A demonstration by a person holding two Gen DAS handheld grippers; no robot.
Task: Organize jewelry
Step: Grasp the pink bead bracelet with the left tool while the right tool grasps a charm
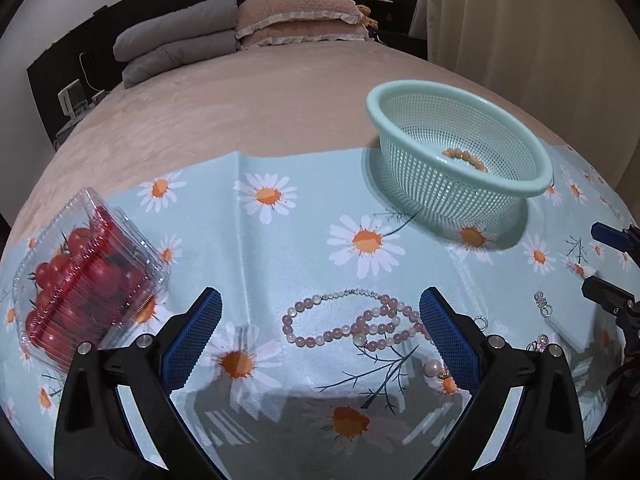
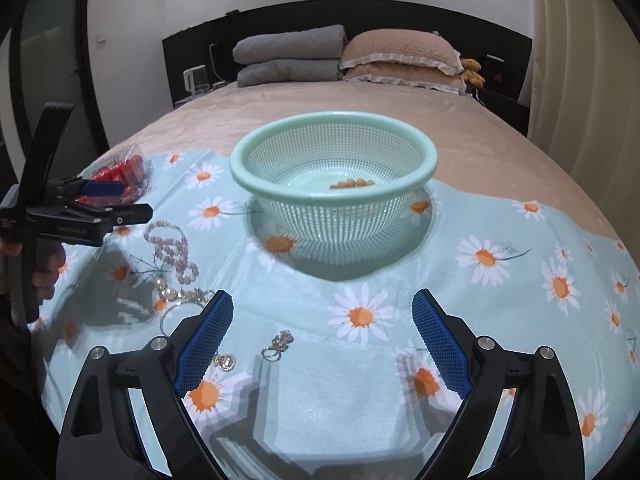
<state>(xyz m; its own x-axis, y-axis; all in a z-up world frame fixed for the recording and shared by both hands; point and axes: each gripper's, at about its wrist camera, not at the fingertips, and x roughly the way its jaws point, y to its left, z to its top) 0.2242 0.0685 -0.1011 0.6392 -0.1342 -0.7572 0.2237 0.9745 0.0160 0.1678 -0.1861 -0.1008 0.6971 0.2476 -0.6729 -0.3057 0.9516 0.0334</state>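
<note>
A pink bead necklace lies looped on the daisy cloth between the fingers of my left gripper, which is open and holds nothing. A pearl piece sits beside its right finger. The mint mesh basket stands further back to the right with an orange bead bracelet inside. My right gripper is open and faces the basket and the bracelet. A silver ring charm and a small silver earring lie by its left finger. The necklace is to its left.
A clear box of cherry tomatoes sits at the cloth's left edge. The pale blue daisy cloth covers the near end of a bed, with folded grey blankets and pillows at the head. More small silver pieces lie to the right.
</note>
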